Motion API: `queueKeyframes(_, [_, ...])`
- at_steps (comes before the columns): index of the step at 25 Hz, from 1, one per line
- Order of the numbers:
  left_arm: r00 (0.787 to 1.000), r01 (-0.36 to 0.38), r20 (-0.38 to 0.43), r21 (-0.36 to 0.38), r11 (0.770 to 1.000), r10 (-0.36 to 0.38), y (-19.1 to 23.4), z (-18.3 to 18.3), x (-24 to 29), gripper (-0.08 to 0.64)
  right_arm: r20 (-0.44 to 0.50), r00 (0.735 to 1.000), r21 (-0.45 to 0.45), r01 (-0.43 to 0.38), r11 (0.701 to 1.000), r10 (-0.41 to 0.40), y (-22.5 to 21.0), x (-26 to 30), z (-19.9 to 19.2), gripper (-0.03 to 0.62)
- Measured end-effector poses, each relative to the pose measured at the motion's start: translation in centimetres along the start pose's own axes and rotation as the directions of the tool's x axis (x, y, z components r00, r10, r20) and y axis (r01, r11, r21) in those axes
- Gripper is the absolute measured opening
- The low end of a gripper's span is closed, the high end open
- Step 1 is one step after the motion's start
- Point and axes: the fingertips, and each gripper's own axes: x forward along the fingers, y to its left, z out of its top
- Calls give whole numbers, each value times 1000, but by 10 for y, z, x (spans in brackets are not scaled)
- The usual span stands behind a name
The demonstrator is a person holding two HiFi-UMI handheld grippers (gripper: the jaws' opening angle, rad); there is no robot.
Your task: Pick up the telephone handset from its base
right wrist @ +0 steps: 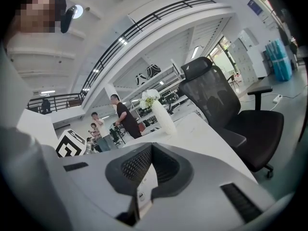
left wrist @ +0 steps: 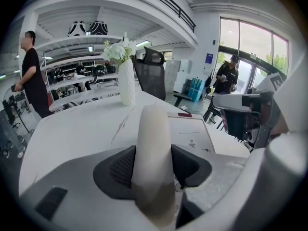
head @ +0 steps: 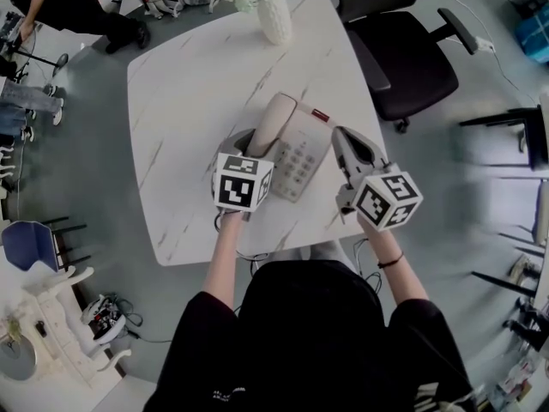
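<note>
A beige telephone base (head: 302, 157) with a keypad sits near the front of the white marble table (head: 189, 84). Its handset (head: 273, 120) lies along the base's left side. My left gripper (head: 257, 142) comes at the handset's near end from the front and is shut on it. In the left gripper view both dark pads press the handset (left wrist: 153, 143) from either side, and the base (left wrist: 192, 131) shows behind. My right gripper (head: 340, 137) hovers at the base's right edge, shut, holding nothing. In the right gripper view its jaws (right wrist: 150, 150) meet at the tips.
A white vase (head: 274, 15) with flowers stands at the table's far edge. A black office chair (head: 403, 50) stands at the far right of the table. People stand beyond the table at the left (left wrist: 31, 76). Cables lie on the floor.
</note>
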Motion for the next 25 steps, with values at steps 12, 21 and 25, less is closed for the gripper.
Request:
queueKeyframes(12, [989,12,150,-185,983,16,2,17,-36,212,-4,999,-24,-33,999,33,16,-5,7,-9])
queueKeyframes(21, [962,26,268,-284,958,54,-1,26,-79,212,6,997,-59,-70,996,71,30,-7,22,-9])
queueKeyframes(25, [949,33,309,-306,952,66,-4,30,-98,212,12,995,-80,-103,991,104,41,-7,31,-8])
